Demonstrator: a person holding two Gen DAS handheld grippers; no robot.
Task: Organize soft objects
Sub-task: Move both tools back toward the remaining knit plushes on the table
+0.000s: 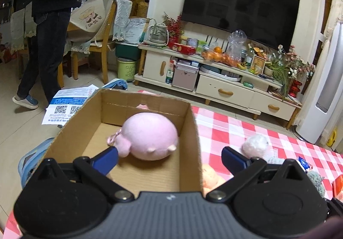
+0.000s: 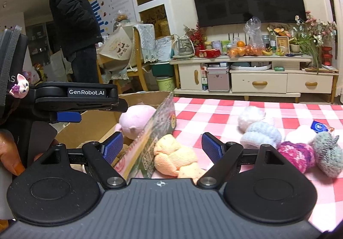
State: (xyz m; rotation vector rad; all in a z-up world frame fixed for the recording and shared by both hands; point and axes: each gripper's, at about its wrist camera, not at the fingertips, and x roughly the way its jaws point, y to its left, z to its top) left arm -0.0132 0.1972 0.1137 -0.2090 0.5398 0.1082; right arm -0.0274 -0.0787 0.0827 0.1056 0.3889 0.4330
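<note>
A pink plush pig [image 1: 150,137] lies inside an open cardboard box [image 1: 188,131] on a red-checked tablecloth. My left gripper [image 1: 169,156] is open above the box, its left finger close to the pig. My right gripper [image 2: 163,145] is open, just above an orange braided plush [image 2: 174,158] that lies against the box's outer wall [image 2: 154,138]. The pig also shows in the right wrist view [image 2: 135,120]. Right of the box lie a white pom-pom [image 2: 250,116], a pale blue knit ball [image 2: 262,135], a magenta knit ball [image 2: 297,153] and a grey knit ball [image 2: 328,153].
The left gripper's body [image 2: 72,99] shows at the left of the right wrist view. A person in black [image 2: 75,24] stands beyond the table near a chair. A TV stand [image 2: 257,76] with clutter lines the far wall. Papers [image 1: 66,106] lie on the floor.
</note>
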